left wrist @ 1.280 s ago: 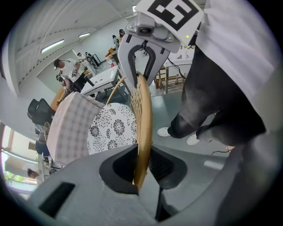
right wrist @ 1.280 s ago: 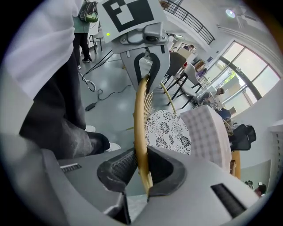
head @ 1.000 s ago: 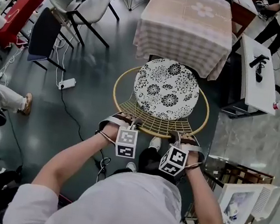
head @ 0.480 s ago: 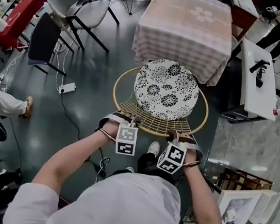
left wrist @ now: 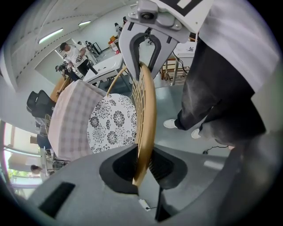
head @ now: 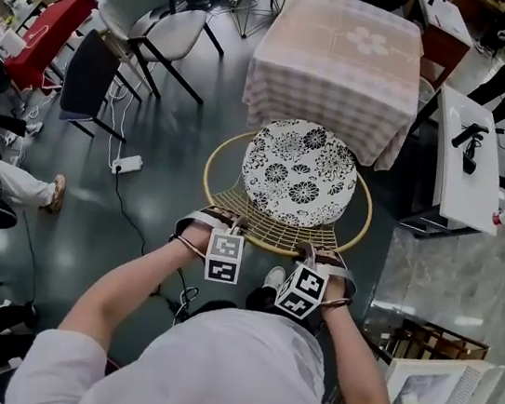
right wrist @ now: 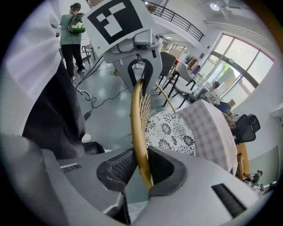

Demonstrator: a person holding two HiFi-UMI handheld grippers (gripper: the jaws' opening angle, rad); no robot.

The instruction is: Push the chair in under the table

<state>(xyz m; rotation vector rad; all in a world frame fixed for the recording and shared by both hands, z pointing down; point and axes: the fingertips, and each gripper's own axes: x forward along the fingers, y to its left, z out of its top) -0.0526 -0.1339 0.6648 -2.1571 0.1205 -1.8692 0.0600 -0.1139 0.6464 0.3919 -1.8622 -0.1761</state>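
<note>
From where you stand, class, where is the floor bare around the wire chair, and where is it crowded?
Bare floor lies left of the chair, out to the power strip, and right of it, up to the white bench. Ahead it is crowded: the checked table stands close against the chair.

Lab hall; spare chairs (head: 162, 18), cables (head: 129, 211), worktable (head: 463, 176)

head view: from the person's head, facing steeply down on the chair (head: 263, 228) and table (head: 335, 58), mid range. left gripper view and right gripper view: each looks along its own jaws, right up against the chair's back rim, toward the table. all three share floral cushion (head: 299, 172) and table.
</note>
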